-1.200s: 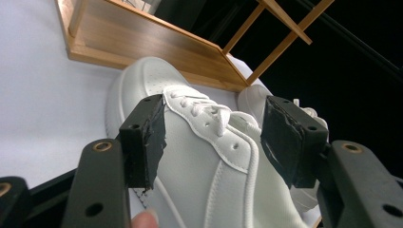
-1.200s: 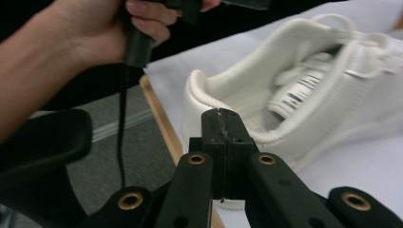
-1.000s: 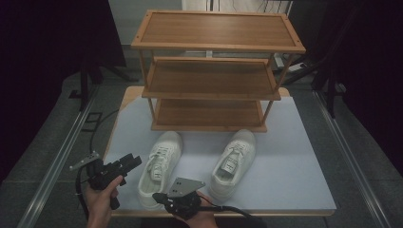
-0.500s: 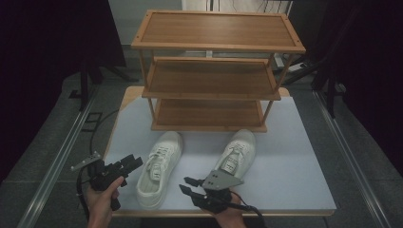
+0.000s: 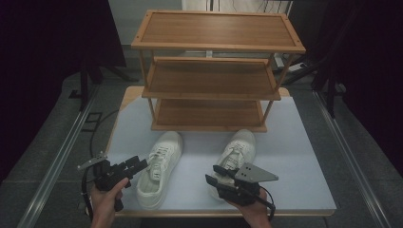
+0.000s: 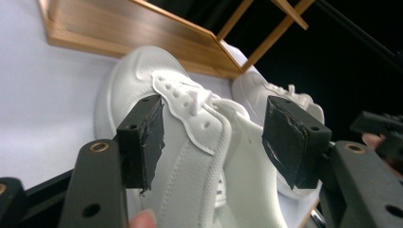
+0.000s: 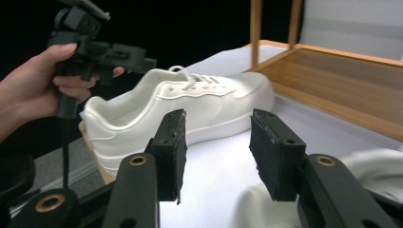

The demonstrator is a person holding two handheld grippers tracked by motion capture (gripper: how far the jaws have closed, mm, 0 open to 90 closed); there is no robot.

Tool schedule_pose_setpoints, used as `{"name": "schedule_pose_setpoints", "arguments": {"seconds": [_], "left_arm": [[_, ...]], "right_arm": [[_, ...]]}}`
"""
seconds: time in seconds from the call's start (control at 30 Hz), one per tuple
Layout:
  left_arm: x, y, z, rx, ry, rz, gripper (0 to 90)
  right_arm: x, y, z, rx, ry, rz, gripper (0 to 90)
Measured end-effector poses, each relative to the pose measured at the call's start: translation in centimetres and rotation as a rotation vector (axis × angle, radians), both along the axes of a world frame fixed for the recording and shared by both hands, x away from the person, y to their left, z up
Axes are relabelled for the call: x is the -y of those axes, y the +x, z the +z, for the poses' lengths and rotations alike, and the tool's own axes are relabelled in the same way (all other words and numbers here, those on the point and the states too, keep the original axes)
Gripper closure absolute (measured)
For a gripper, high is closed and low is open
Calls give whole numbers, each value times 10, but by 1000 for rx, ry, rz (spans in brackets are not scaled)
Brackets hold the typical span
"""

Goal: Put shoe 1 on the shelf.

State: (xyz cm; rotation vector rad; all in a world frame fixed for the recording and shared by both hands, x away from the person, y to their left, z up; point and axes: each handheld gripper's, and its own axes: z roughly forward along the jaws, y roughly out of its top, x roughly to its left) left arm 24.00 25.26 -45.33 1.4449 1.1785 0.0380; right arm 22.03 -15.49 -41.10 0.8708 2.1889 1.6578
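Shoes are the work here: two white lace-up shoes lie on the worktop (image 5: 304, 156), side by side but apart, toes toward the shoe rack (image 5: 214, 71) that stands at the far end. The left shoe (image 5: 159, 168) lies at the near left and the right shoe (image 5: 237, 154) a little further right, its toe close to the rack's bottom shelf. As far as can be judged, nothing has been put away yet: all three wooden shelves of the rack are bare, and both shoes rest flat on the worktop, so the whole job of lifting each one and setting it on a shelf is left to do. The left hand-held gripper (image 5: 135, 165) hovers just beside the heel end of the left shoe with its jaws spread, the shoe's collar showing between the pads (image 6: 142, 137) in the left gripper view, though the pads do not press on it. The right hand-held gripper (image 5: 216, 175) sits at the heel of the right shoe; its jaws have just been opening and stand apart with nothing between them, so it grips nothing. The count: two shoes, one rack with three shelves, two hand-held grippers
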Motion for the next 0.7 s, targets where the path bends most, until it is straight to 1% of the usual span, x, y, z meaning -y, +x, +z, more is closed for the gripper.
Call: {"name": "schedule_pose_setpoints", "arguments": {"seconds": [0.07, 0.13, 0.17, 0.2, 0.23, 0.3, 0.37, 0.43, 0.5, 0.53, 0.63, 0.7], "left_arm": [[2, 0, 0, 2, 8, -12, 394], [3, 0, 1, 2, 13, -17, 390], [4, 0, 1, 2, 18, -18, 389], [5, 0, 1, 2, 20, -19, 389], [5, 1, 1, 4, 24, -19, 388], [8, 1, -1, 9, 35, 1, 393], [13, 2, -4, 4, 46, 0, 393], [17, 3, -5, 4, 75, -1, 394], [22, 5, -7, 6, 117, 7, 394], [24, 6, -7, 6, 131, 13, 396], [27, 7, -9, 5, 159, 29, 403], [30, 10, -10, 3, 202, 42, 407]], "right_arm": [[7, 1, -1, -4, 1, -15, 547], [15, 2, -4, -12, 9, -42, 544], [16, 2, -5, -5, 16, -56, 546], [16, 2, -5, -5, 16, -56, 546], [18, 1, -5, 6, 20, -68, 545], [17, 0, -5, 4, 23, -67, 542], [17, 0, -5, 3, 24, -69, 541], [17, 0, -5, -1, 24, -69, 540], [18, 0, -5, 0, 22, -65, 538], [18, 0, -4, 2, 18, -62, 535], [17, 0, -5, 6, 9, -61, 532], [15, 0, -6, 5, 3, -57, 530]]}}
